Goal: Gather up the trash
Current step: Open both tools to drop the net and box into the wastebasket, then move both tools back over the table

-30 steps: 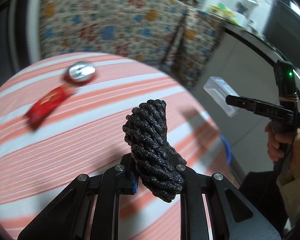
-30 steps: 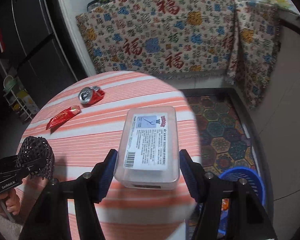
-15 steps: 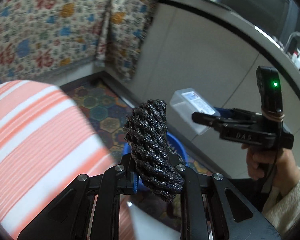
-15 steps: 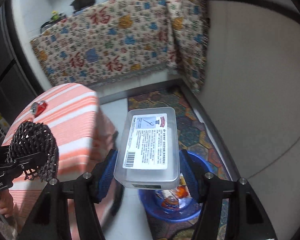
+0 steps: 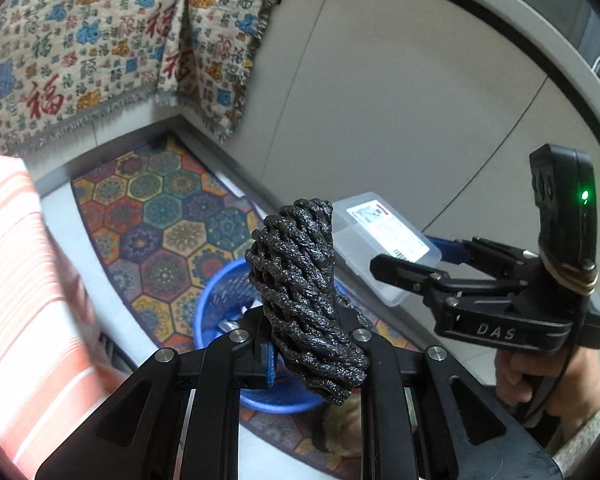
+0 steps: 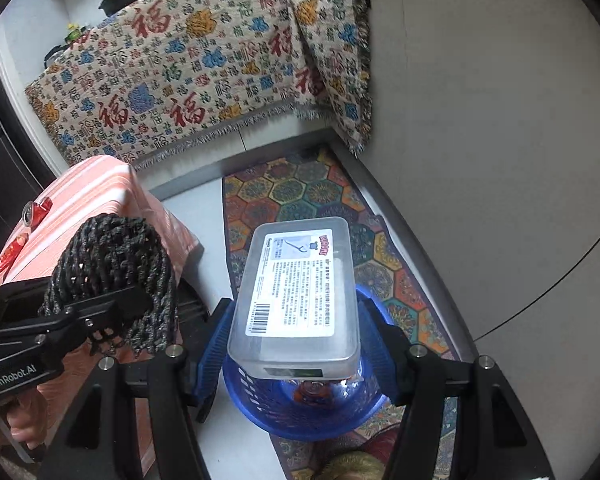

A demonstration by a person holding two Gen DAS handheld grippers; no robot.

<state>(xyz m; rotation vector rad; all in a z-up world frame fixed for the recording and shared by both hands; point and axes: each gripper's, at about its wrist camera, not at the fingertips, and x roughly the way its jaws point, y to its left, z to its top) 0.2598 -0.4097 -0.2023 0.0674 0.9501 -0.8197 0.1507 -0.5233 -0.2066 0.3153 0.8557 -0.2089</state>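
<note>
The left gripper clamped a knobbly black woven net bundle, while the right gripper squeezed a smooth, clear rectangular plastic box bearing a printed label. Both hung above the round blue slotted basket on the hexagon-patterned mat, the striped table's edge at nine o'clock.

Blue basket mouth lies open between striped table and wall.

Both tongs angled downward — left tongs clamped, right tongs gripping wide.
</note>
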